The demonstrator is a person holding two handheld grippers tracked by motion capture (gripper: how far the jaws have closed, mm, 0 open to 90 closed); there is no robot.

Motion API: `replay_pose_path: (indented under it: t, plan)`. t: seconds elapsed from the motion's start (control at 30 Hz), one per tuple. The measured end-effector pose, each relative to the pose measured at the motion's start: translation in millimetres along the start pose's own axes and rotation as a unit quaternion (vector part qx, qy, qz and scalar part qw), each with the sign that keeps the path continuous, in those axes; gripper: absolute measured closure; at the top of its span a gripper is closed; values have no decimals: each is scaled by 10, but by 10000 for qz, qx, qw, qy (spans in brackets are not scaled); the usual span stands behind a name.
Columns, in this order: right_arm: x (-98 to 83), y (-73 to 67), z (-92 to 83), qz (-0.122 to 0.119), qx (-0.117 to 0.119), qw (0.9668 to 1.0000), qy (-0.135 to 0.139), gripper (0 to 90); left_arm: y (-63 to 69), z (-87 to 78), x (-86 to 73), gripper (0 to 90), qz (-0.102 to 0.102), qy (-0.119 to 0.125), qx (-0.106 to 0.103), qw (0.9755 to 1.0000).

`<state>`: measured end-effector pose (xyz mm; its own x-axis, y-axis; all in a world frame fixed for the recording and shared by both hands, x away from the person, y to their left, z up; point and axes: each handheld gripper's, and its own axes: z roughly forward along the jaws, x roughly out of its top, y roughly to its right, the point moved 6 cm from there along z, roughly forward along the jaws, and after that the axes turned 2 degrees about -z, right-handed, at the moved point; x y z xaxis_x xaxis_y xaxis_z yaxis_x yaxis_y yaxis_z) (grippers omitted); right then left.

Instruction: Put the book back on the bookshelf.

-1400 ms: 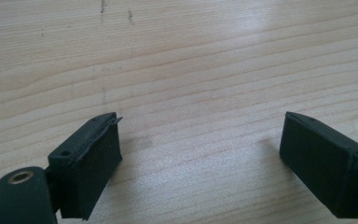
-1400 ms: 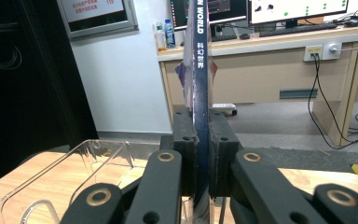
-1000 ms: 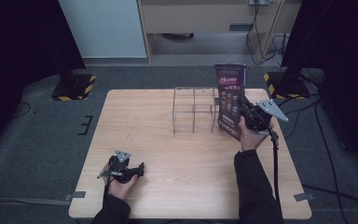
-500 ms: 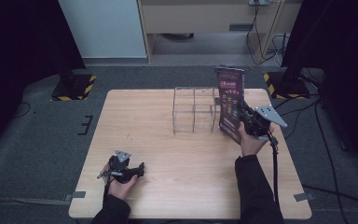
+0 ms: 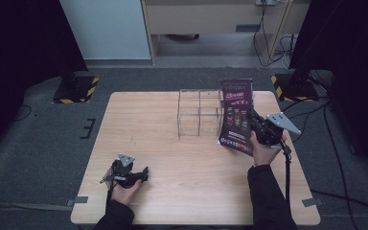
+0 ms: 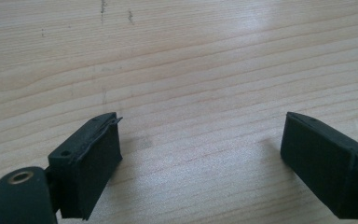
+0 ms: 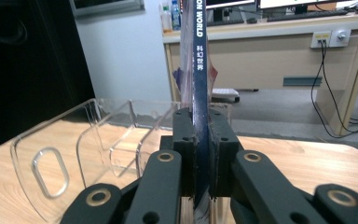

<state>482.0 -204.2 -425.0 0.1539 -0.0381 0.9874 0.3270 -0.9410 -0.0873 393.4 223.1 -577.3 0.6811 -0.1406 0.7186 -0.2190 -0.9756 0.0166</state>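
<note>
The right claw is clenched on a magazine, its two black jaws pressing the spine from either side. The magazine stands upright in that grip, spine toward the camera with white lettering running down it. From the high view the right claw sits at the right part of the desk, and the magazine shows its dark purple cover, lifted on edge with its lower corner close to the desk top. Just beside the magazine, to its left, stands a clear plastic rack with several upright dividers; in the right gripper view the rack has rounded walls and an oval cut-out. The magazine's edge overlaps the rack's right end, but whether they touch I cannot tell.

The left claw is released, jaws wide apart over bare wood. In the high view the left claw rests low near the front left of the desk, well apart from the rack.
</note>
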Motion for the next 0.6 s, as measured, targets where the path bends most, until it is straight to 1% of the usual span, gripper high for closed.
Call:
replay_pose_path:
  t: [0.07,0.17,0.23,0.33,0.37,0.47,0.5,0.6]
  plan:
    - [42,-12,5,70,31,9999,110,844,0,0,0,112,-1,0,-1,10000]
    - [119,-37,28,76,72,9997,235,844,0,0,0,112,0,-1,0,10000]
    - [171,-51,67,51,56,9994,330,844,0,0,0,111,-3,1,-1,10000]
    - [220,-65,160,3,-46,9989,457,843,0,0,0,111,-1,0,-2,10000]
    - [221,-66,179,20,-35,9989,462,844,0,0,0,111,-2,-1,-2,10000]
    - [204,-73,241,78,-44,9980,618,844,0,0,0,111,-3,1,-5,10000]
    - [193,-77,245,97,-62,9980,629,843,0,0,0,111,1,-2,-8,10000]
    - [160,-115,233,-41,-84,9978,649,843,1,0,0,110,1,-2,-9,10000]
